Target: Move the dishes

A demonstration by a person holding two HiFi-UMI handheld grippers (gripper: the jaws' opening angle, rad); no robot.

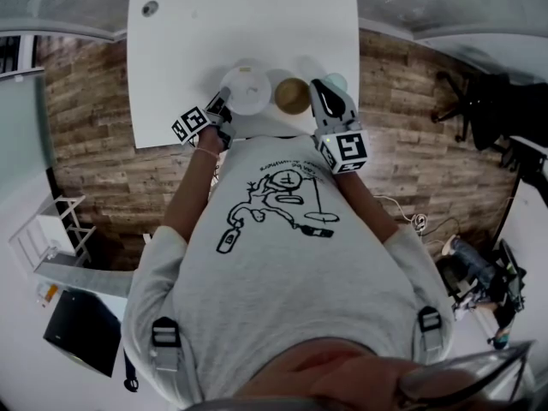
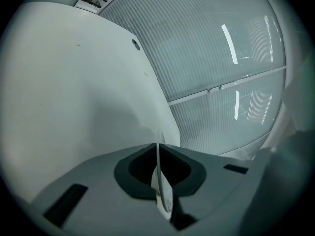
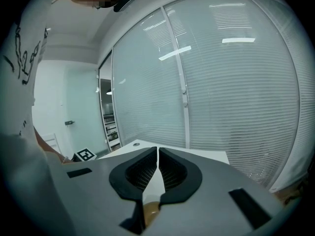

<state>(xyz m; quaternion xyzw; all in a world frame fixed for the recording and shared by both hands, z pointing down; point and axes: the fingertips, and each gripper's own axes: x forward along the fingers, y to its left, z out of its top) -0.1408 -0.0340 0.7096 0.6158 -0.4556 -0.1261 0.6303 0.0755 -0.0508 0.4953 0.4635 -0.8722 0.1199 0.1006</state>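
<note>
A white plate [image 1: 247, 89] is held over the near edge of the white table [image 1: 240, 24]. My left gripper [image 1: 224, 103] is shut on its left rim. In the left gripper view the plate [image 2: 161, 186] shows edge-on as a thin white sliver pinched between the jaws of the left gripper [image 2: 158, 154]. A brown dish [image 1: 292, 96] sits just right of the plate, and my right gripper [image 1: 322, 91] is at its right rim. In the right gripper view the right gripper [image 3: 157, 157] is shut on a thin white rim, with the dish's brown inside [image 3: 150, 213] below.
A pale cup [image 1: 336, 82] stands behind the right gripper. The table has a round cable hole [image 1: 150, 8] at its far left. Glass walls with blinds [image 3: 236, 92] surround the table. An office chair [image 1: 479, 110] is on the wooden floor at right and a white rack [image 1: 43, 229] at left.
</note>
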